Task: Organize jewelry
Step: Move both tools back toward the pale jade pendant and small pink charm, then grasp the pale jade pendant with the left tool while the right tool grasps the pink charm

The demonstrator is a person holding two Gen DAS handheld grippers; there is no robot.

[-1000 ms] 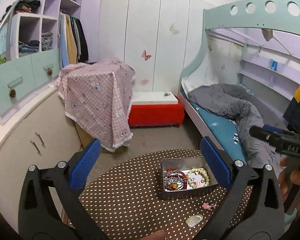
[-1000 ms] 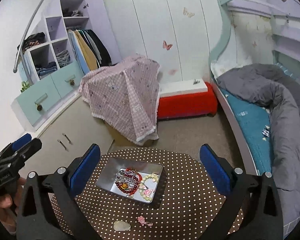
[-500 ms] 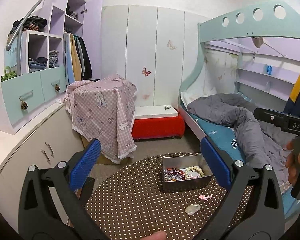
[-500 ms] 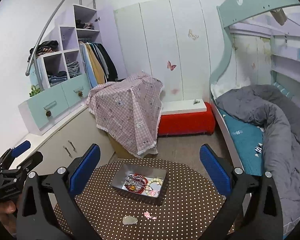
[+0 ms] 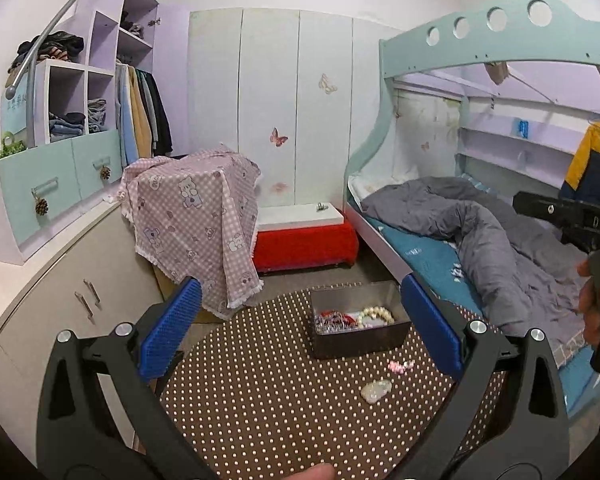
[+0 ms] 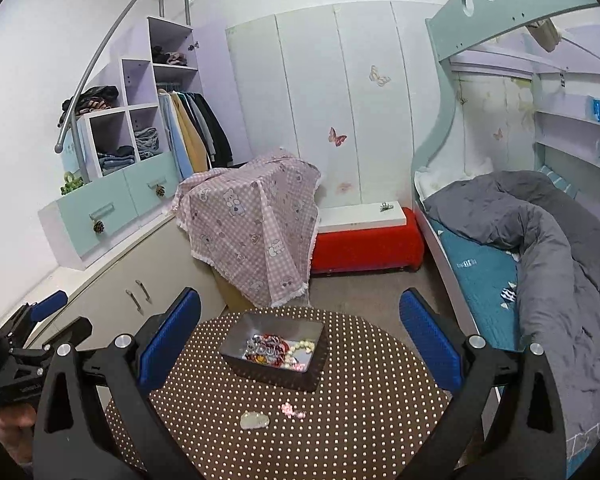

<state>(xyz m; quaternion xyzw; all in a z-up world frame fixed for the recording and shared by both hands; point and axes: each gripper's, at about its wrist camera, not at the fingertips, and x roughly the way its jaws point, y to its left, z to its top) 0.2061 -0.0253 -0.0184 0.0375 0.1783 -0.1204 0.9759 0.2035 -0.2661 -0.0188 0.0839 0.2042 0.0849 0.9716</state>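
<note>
A dark metal tin [image 5: 358,336] [image 6: 272,372] stands on a round brown dotted table [image 5: 260,408] [image 6: 360,420]. It holds a pearl bracelet [image 5: 376,314] [image 6: 302,346] and a tangle of red and silver jewelry [image 5: 332,319] [image 6: 266,348]. In front of the tin lie a small pink piece [image 5: 400,366] [image 6: 291,410] and a pale translucent stone [image 5: 375,390] [image 6: 254,420]. My left gripper [image 5: 300,332] and right gripper [image 6: 298,340] are both open and empty, held above the table and back from the tin.
A bunk bed with a grey duvet [image 5: 480,232] [image 6: 548,232] is at the right. A red bench [image 6: 364,246], a box under pink checked cloth [image 5: 196,216] and cabinets [image 6: 112,300] stand beyond and left of the table.
Both grippers have risen and pulled back from the table, so the tin and loose pieces look smaller and lower. Both stay open.
</note>
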